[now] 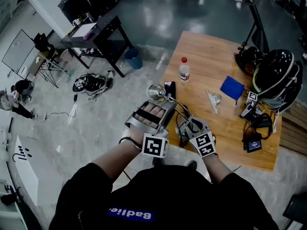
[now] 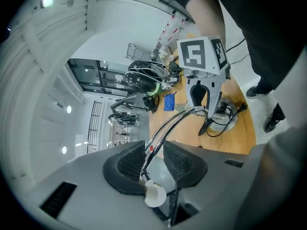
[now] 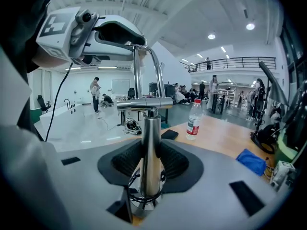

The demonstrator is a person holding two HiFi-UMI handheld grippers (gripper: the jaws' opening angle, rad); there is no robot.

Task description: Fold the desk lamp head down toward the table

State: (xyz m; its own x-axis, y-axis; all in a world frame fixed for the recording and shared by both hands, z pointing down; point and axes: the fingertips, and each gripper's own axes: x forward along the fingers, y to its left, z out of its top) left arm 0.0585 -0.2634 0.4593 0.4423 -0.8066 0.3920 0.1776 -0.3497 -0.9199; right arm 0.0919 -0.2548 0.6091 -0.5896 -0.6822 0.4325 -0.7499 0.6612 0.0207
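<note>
A chrome desk lamp stands at the near left corner of the wooden table [image 1: 230, 143]. Its round base [image 1: 183, 128] carries a black cord, and its cone head [image 1: 156, 91] hangs out past the table's left edge. My left gripper [image 1: 158, 104] is up by the head. In the left gripper view the thin double arm [image 2: 168, 126] runs through the gap of the left gripper [image 2: 153, 159], whose pads stand apart from it, and the white head [image 2: 155, 194] sits just under the jaws. My right gripper [image 3: 151, 159] is shut on the upright post [image 3: 151, 138] above the base.
On the table are a water bottle [image 1: 184, 69], a black phone [image 1: 170, 89], a metal clip [image 1: 213, 99], a blue cloth [image 1: 232, 87] and black headgear with cables [image 1: 276, 73] at the right. A dark cart [image 1: 98, 35] stands on the floor to the left.
</note>
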